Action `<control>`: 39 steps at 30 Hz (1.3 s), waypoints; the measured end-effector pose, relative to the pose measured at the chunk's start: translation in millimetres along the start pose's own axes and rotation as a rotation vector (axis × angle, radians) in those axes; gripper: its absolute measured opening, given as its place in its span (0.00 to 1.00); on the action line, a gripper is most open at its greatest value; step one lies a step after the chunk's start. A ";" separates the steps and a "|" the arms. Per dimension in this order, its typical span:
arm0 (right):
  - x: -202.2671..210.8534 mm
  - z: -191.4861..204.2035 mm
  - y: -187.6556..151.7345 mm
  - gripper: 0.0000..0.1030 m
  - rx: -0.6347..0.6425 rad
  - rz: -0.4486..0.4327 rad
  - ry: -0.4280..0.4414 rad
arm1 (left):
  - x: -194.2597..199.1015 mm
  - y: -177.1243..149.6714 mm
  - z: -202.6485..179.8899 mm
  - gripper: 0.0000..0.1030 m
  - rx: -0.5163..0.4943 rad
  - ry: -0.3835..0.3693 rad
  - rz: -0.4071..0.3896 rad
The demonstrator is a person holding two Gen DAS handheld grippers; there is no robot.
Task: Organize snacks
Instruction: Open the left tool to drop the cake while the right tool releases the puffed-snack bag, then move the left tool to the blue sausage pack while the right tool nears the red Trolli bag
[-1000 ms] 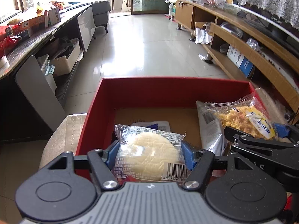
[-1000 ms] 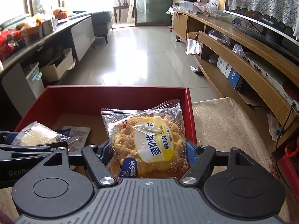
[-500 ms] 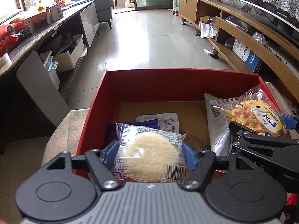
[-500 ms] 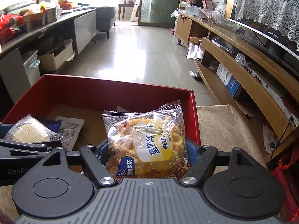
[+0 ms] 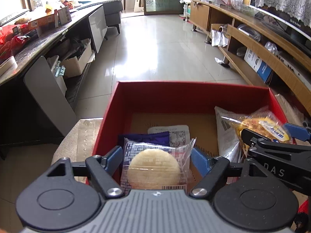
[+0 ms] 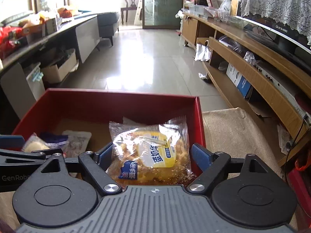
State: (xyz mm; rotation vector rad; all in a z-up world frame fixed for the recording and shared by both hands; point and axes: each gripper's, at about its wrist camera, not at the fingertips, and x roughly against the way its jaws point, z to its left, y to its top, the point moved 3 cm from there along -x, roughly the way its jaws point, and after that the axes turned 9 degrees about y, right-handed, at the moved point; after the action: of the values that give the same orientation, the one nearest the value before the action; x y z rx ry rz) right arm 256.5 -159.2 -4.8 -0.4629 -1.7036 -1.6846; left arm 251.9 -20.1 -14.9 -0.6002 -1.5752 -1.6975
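Left gripper jaws apart around pale cake packet; right gripper likewise around yellow pastry packet. Risk: released packets land crooked on the snacks already in the red box.

Home living rm: sofa, TV on wood console, dining chair, tiled floor.

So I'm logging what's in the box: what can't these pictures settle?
- Left view: pale round cake packet, bottom hidden by gripper body.
- Left view: grey packet partly behind yellow pastry packet.
- Right view: pastry packet motion-blurred.
- Both: red box near wall hidden.
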 end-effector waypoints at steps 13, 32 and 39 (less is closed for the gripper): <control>32.7 -0.8 14.1 0.92 -0.020 -0.106 0.010 | 21.5 -3.0 6.4 0.72 -0.003 -0.004 -0.027; 79.8 17.9 8.8 0.93 -0.005 -0.094 -0.007 | 71.9 -36.0 26.0 0.72 0.033 -0.077 -0.019; 96.6 27.4 1.1 0.93 0.015 -0.091 -0.010 | 84.5 -53.0 33.9 0.72 0.022 -0.078 -0.014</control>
State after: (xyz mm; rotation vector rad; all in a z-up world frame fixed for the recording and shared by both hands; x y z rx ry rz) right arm 183.5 -152.9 63.9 -0.3924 -1.7672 -1.7356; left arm 153.7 -4.5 20.0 -0.6523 -1.6547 -1.6830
